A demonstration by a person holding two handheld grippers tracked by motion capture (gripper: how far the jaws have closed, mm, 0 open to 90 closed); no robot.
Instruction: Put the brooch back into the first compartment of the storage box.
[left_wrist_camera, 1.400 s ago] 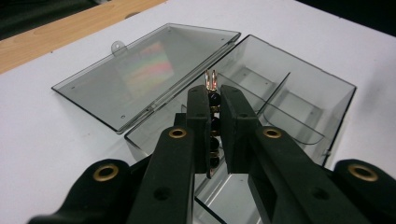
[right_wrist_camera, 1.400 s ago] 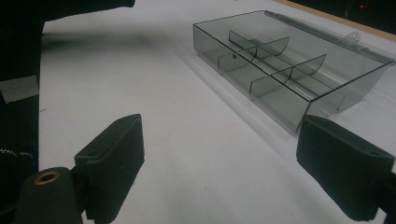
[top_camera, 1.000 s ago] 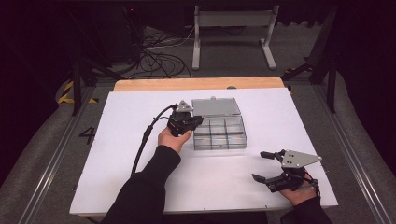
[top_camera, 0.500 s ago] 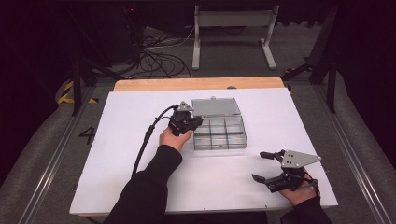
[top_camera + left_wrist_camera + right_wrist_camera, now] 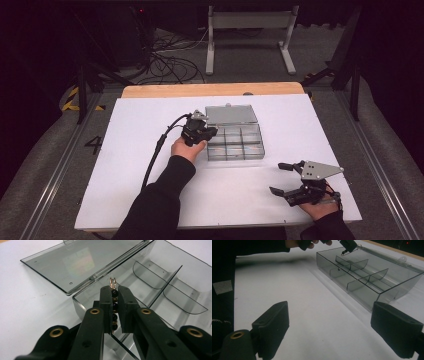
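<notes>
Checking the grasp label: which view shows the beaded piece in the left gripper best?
The left gripper view: the beaded piece, dark beads on gold wire, sits pinched between the left gripper pads over the open clear box. The right gripper view shows it as a small far-off dangle. In the high view it is too small to make out.

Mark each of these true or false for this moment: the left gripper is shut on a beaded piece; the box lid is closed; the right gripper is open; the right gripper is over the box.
1. The left gripper is shut on a beaded piece. True.
2. The lid of the clear compartment box is closed. False: it lies open, flat behind the box.
3. The right gripper is open. True: its jaws stand wide apart with nothing between.
4. The right gripper is over the box. False: it sits apart, near the table's front right corner.
</notes>
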